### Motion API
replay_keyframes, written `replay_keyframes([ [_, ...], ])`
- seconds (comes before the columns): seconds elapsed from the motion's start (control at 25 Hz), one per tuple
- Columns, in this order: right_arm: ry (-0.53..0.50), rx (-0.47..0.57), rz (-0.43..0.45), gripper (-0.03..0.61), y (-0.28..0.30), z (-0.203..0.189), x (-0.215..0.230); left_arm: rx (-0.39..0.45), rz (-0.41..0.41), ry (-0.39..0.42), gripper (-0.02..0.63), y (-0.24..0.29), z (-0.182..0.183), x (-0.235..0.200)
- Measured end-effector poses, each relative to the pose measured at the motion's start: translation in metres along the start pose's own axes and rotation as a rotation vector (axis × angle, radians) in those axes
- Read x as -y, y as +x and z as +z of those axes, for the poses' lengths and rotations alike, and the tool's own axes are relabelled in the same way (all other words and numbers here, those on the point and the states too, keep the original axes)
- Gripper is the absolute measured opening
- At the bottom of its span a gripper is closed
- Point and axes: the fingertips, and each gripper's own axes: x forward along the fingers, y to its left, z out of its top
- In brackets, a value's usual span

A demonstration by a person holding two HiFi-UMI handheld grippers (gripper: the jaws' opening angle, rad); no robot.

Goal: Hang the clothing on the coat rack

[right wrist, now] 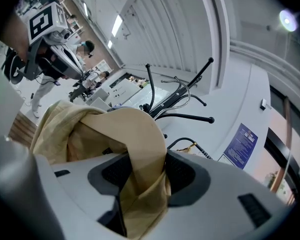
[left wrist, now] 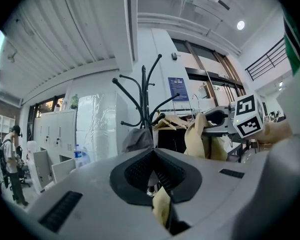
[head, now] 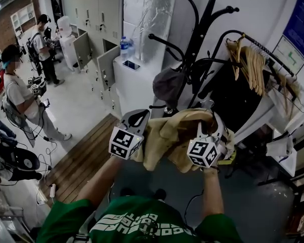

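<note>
As you faced the black metal coat rack (head: 196,38), your left gripper (left wrist: 153,178) and right gripper (right wrist: 142,174) both clamped the tan cloth garment (head: 166,135).

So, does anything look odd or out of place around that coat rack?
Nothing looks broken or spilled. The only untidy thing is the tan garment, crumpled between the left gripper and right gripper, both shut on it, not yet on the coat rack. A grey cap hangs there.
</note>
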Motion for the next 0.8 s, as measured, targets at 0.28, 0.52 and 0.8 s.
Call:
replay_keyframes([
  [0.28, -0.014, 0.021, 0.016, 0.215, 0.009, -0.004, 0.009, -0.01, 0.026, -0.002, 0.005, 0.007, 0.001, 0.007],
  [0.52, -0.019, 0.035, 0.029, 0.215, 0.022, 0.0, 0.01, -0.007, 0.055, -0.003, 0.005, 0.006, 0.002, 0.002],
  [0.8, -0.016, 0.061, 0.04, 0.215, 0.04, 0.011, 0.005, -0.007, 0.081, 0.012, 0.005, 0.002, 0.003, -0.003],
])
